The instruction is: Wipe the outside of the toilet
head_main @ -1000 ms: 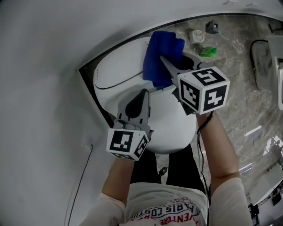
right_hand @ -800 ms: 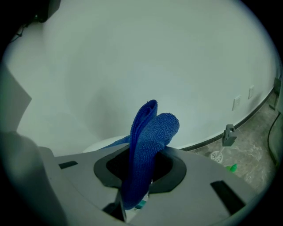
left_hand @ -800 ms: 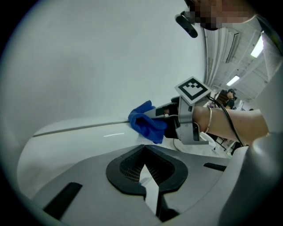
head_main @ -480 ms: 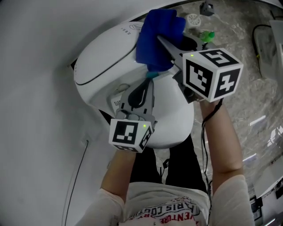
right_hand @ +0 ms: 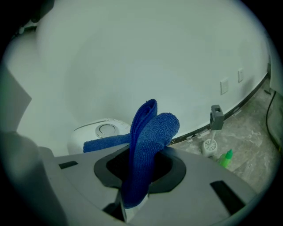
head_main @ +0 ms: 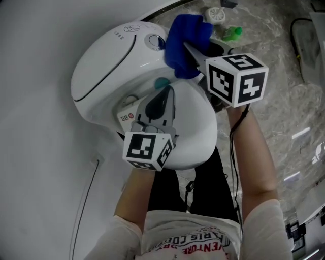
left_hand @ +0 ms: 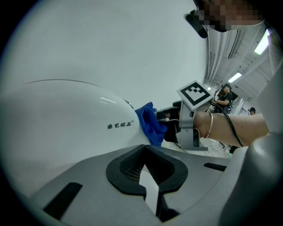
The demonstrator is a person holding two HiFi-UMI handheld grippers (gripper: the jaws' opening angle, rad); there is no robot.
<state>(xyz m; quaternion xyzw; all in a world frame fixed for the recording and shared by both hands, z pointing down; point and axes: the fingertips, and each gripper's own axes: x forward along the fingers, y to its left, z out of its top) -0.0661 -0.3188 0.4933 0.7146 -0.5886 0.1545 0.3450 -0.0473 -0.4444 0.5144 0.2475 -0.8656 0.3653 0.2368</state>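
Note:
The white toilet [head_main: 109, 66] fills the upper left of the head view, its closed lid [head_main: 195, 134] below the tank. My right gripper [head_main: 187, 50] is shut on a folded blue cloth [head_main: 184, 40], which rests at the tank's right end beside the round flush button [head_main: 154, 40]. In the right gripper view the blue cloth [right_hand: 145, 145] stands up between the jaws, with the flush button [right_hand: 106, 129] behind it. My left gripper [head_main: 165, 99] hovers over the lid's back, shut and holding nothing. The left gripper view shows its shut tips [left_hand: 148, 181], the tank [left_hand: 66, 119] and the cloth [left_hand: 150, 123].
A white wall curves round the toilet's left side. On the marbled floor to the right stand a toilet brush holder [right_hand: 209, 145] and a green bottle [right_hand: 226, 159], which also appear at the top as brush holder [head_main: 215, 15] and bottle [head_main: 231, 33]. A label [head_main: 127, 118] sticks to the toilet's left side.
The head view has swung so the whole tank now shows. The right gripper and cloth have shifted towards the tank's right end by the flush button. The left gripper stays over the lid.

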